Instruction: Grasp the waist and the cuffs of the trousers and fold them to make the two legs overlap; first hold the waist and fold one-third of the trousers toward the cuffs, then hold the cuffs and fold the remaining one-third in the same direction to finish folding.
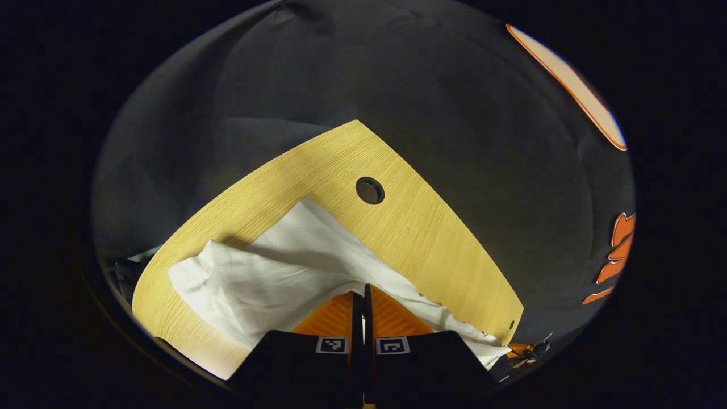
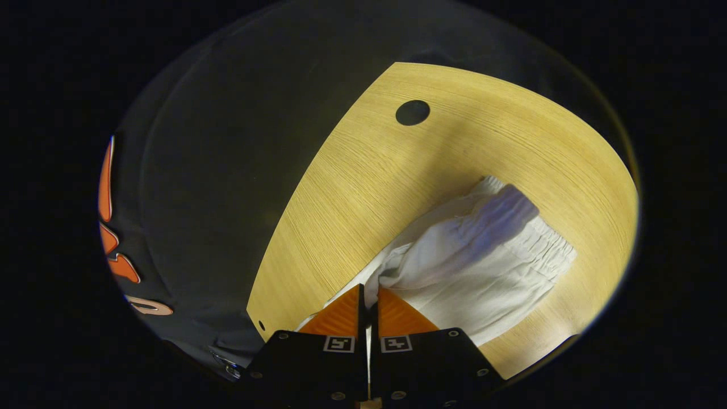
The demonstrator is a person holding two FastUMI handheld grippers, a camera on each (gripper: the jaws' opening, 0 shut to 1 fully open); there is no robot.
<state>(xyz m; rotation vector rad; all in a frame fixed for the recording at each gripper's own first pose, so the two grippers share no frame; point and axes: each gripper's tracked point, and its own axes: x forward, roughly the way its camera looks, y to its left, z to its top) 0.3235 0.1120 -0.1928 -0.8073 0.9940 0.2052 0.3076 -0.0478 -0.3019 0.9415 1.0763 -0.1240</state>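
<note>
The white cotton trousers [image 1: 267,272] are lying crumpled on the pale wooden tabletop [image 1: 420,238], near its round cable hole [image 1: 370,190]. The left gripper [image 1: 363,292] is pinching a fold of the cloth, its two fingers pressed together on it. In the right gripper view the right gripper [image 2: 369,292] is likewise clamping the trousers' near edge, with the gathered elastic waistband [image 2: 539,238] lying farther off to the right.
</note>
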